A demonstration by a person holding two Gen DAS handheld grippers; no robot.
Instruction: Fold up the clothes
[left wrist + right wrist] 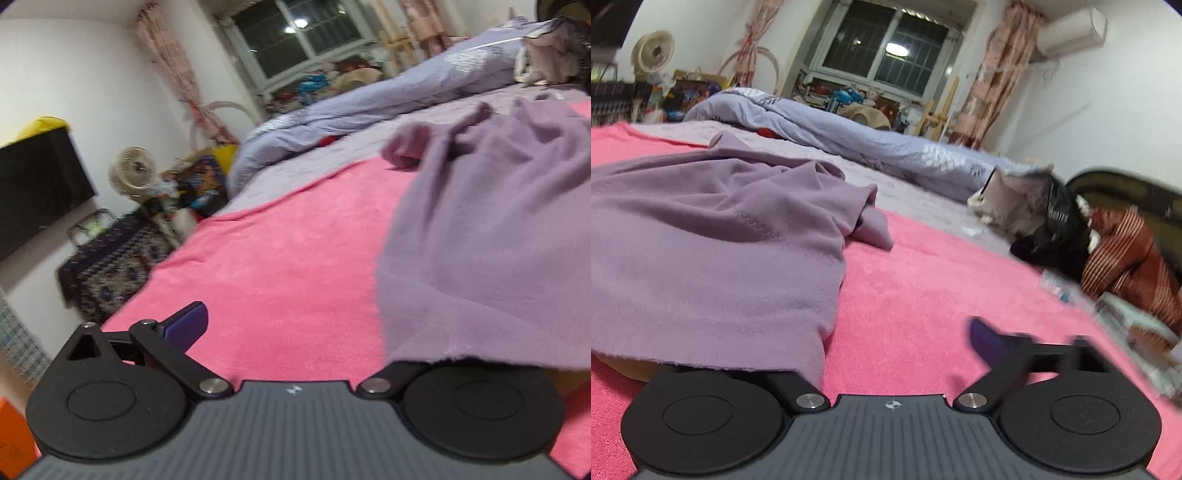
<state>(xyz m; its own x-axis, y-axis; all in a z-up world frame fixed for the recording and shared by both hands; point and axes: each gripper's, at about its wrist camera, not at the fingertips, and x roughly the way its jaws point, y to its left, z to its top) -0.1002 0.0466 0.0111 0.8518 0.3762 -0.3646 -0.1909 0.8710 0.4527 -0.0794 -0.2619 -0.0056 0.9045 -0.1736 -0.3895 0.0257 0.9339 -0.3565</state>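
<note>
A purple garment (487,236) lies crumpled on the pink blanket (280,258) that covers the bed. In the left wrist view its frayed hem drapes over the right finger of my left gripper (295,332). The left fingertip (186,323) stands bare and far from it, so the jaws are open. In the right wrist view the same garment (713,236) covers the left finger of my right gripper (886,339). The right fingertip (984,338) is blurred and clear of the cloth, with bare pink blanket (923,288) in the gap. No pad presses on the fabric.
A lilac duvet (849,136) is bunched along the far side of the bed. A pile of black and red striped clothes (1108,243) lies at the right. Beyond the bed's left edge stand a fan (131,173), a dark screen (40,192) and a patterned cloth (110,266).
</note>
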